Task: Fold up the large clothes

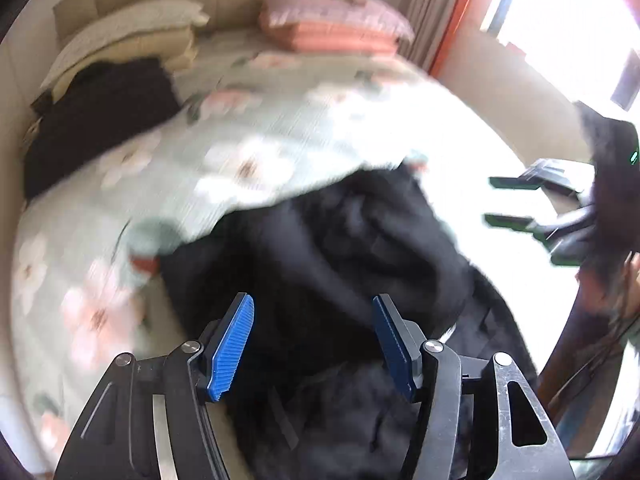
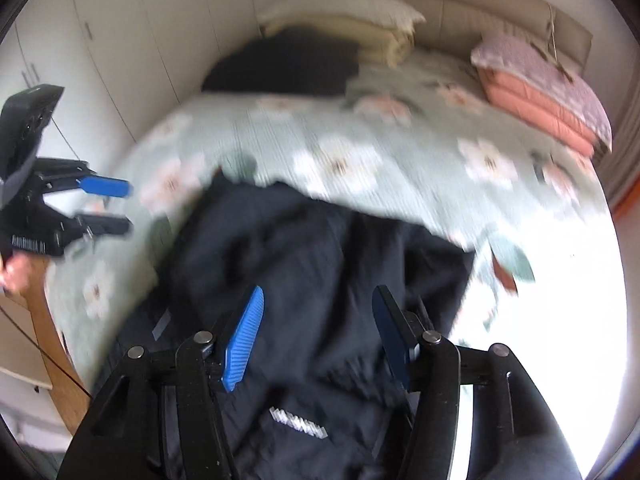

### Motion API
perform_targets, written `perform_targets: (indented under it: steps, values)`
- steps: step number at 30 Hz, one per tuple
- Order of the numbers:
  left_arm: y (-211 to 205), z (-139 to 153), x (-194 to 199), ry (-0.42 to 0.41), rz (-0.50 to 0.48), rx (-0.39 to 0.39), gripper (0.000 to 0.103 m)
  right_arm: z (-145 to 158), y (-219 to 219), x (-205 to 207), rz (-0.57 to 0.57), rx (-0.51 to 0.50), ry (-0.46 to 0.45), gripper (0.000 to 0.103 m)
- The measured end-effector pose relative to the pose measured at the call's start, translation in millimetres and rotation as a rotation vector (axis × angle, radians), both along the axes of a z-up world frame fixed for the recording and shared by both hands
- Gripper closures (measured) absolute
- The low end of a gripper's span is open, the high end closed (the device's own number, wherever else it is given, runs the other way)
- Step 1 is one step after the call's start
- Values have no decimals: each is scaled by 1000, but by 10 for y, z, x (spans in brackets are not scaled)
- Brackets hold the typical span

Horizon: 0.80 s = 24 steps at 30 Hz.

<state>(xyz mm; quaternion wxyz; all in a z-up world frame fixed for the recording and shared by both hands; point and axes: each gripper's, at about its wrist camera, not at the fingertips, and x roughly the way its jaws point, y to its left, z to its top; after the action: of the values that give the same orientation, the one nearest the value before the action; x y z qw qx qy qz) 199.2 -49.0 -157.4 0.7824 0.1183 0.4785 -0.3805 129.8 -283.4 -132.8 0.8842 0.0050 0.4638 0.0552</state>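
A large black garment (image 1: 340,248) lies crumpled on the near part of a bed with a pale green floral cover (image 1: 240,132). In the right wrist view the garment (image 2: 320,264) shows a small white logo near the bottom. My left gripper (image 1: 314,308) is open and empty, hovering over the garment's near edge. My right gripper (image 2: 318,300) is also open and empty above the garment. Each gripper shows in the other's view, the right gripper (image 1: 508,200) at the right and the left gripper (image 2: 116,204) at the left, both with jaws apart. Both views are motion-blurred.
A folded dark garment (image 2: 284,64) lies at the head of the bed next to cream pillows (image 2: 360,20). Pink pillows (image 2: 548,96) are stacked at the other side. White wardrobe doors (image 2: 120,40) line the left wall. A bright window (image 1: 560,8) is at the right.
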Motion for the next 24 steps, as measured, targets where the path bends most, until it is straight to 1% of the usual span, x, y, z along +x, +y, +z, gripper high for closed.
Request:
perform_targets:
  steps: [2,4,5,6,7,8,9,10,12,13,14,15,17,19,22,24]
  values:
    - [-195,-106,92,24,6,1,39,-91,70,200,-29,-1,10,43]
    - [-320,-369,199,80,23,14,39,-298,110,331,-39,33,46,43]
    - [-359,-553,211,129,27,7,39,-438,133,372,-34,43,70,43]
    - [-361,-805,230,189,24,1,39,-631,141,394,-30,49,110,43]
    - [-325,-983,210,213,32,15,40,-764,148,415,-30,55,148,43]
    - [-273,-1207,181,250,48,34,42,-952,129,402,-24,84,193,43]
    - [-216,-1394,149,299,56,31,42,-1141,128,350,-19,119,237,43]
    - [-158,-1571,100,339,66,26,42,-1278,123,310,-23,129,264,43]
    - [-84,-1826,31,383,87,33,42,-1673,169,184,-29,119,325,43]
    - [-53,-1988,-22,405,96,29,42,-1836,178,145,-29,113,338,43]
    - [-43,-2077,-63,402,101,23,42,-1978,210,93,-33,102,329,43]
    - [-43,-2127,-102,383,100,19,42,-2050,236,53,-34,89,294,42]
    - [-66,-2162,-139,348,85,25,42,-2099,269,9,-37,69,241,41]
    - [-54,-2158,-128,358,83,18,42,-2083,254,7,-49,82,240,41]
    - [4,-2007,-107,392,97,-5,42,-1890,169,9,-54,134,275,41]
    - [63,-1812,-135,374,98,-5,41,-1664,60,-35,-71,183,275,41]
